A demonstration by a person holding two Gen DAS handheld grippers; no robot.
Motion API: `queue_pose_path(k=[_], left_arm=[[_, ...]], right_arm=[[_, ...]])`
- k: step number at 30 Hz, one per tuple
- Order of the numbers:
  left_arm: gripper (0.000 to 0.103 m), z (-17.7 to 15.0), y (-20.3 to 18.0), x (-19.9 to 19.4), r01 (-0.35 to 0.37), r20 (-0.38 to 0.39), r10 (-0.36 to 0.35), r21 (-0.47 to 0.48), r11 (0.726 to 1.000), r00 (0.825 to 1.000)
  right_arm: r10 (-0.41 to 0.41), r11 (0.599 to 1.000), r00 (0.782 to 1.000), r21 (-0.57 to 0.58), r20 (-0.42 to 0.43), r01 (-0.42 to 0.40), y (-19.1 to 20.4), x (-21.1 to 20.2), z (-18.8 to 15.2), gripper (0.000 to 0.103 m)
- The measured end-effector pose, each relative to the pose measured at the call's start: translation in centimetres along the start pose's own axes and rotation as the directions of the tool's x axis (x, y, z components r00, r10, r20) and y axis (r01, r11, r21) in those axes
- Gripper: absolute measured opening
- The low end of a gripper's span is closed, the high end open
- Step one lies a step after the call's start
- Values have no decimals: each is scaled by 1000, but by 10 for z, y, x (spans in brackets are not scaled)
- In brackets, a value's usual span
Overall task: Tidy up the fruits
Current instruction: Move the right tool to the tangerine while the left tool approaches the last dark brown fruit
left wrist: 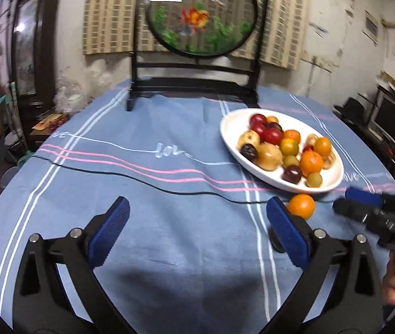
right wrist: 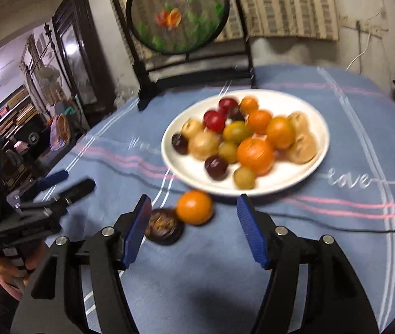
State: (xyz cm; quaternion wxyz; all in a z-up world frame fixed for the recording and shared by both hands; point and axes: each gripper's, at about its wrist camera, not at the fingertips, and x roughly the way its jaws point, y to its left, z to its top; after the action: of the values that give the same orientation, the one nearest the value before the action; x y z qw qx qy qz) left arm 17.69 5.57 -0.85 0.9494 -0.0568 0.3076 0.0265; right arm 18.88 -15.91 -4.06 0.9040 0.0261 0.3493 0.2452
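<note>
**Loose orange right at the plate edge, grab it around the middle**

So your stray orange (right wrist: 194,207) is sitting on the blue tablecloth (left wrist: 169,128), just beside the near rim of the white plate (right wrist: 269,188) where the rest of the fruit is piled. There's also a small dark round thing (right wrist: 164,229) touching or nearly touching it on the left; too blurry to say what it is.

Both tools are empty. Your left gripper (left wrist: 197,233) has its jaws spread wide over bare cloth, and your right gripper (right wrist: 194,231) has its jaws apart too, with the orange just ahead of the gap.

Handling-wise I'd guess the orange is light, firm and round, so it'll roll if you nudge it. Take it across its widest part, pads on opposite sides, gentle squeeze.

Room: plenty of open cloth to the left. Watch the plate rim right behind the orange, the black cable (left wrist: 130,176) running across the table, and your two grippers are close together here.
</note>
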Motion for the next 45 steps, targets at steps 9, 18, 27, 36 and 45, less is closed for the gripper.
queue_pose_path(k=[9, 18, 27, 36, 45], left_arm=[[100, 4, -3, -4, -16, 16, 15, 14, 1000, 1000], [100, 4, -2, -9, 7, 22, -7, 4, 1000, 1000], [100, 6, -2, -10, -1, 27, 0, 2, 1000, 1000], [100, 5, 2, -4, -11, 5, 11, -5, 1000, 1000], [100, -8, -41, 7, 179, -75, -171, 117, 977, 982]], right_arm=[[4, 1000, 999, 30, -46, -2, -1, 20, -6, 65], [3, 999, 997, 48, -72, 0, 0, 43, 0, 57], [-3, 999, 994, 51, -106, 8, 2, 57, 1, 47], [19, 996, 995, 85, -101, -10, -4, 46, -3, 41], [-35, 995, 999, 98, 40, 31, -33, -20, -5, 41]])
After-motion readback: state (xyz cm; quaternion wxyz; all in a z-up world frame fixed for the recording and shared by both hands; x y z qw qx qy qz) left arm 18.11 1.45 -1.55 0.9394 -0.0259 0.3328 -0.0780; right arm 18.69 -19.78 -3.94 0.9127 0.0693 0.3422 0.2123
